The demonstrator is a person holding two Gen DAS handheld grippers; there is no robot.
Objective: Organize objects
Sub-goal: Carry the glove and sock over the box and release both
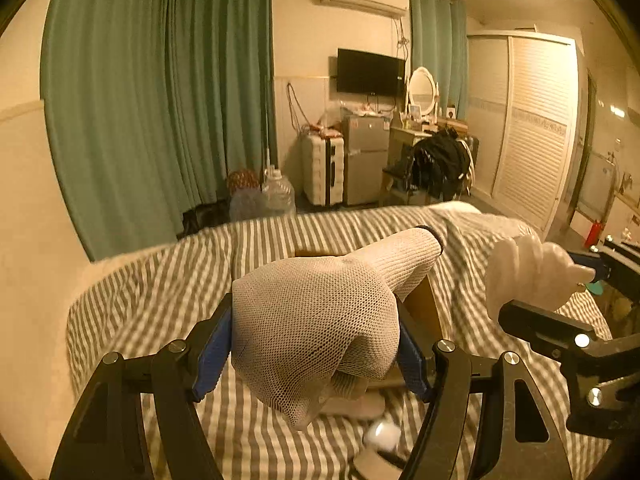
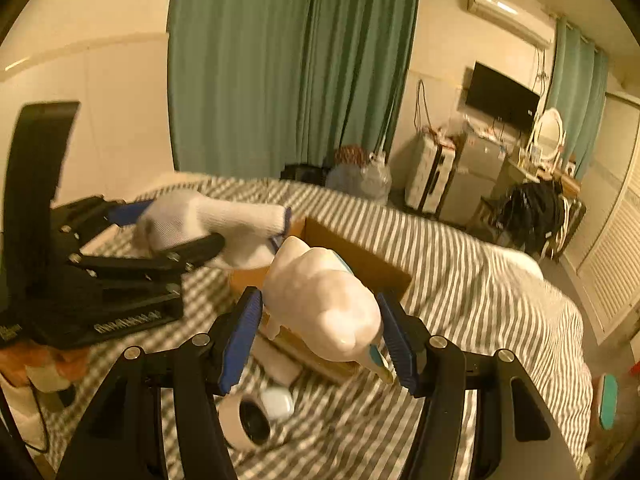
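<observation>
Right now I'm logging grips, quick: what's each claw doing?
Left claw: closed on a white glove.
Right claw: closed on a white toy.

White lettering on the left tool (image 2: pixel 202 248) body is too blurred to read.
</observation>
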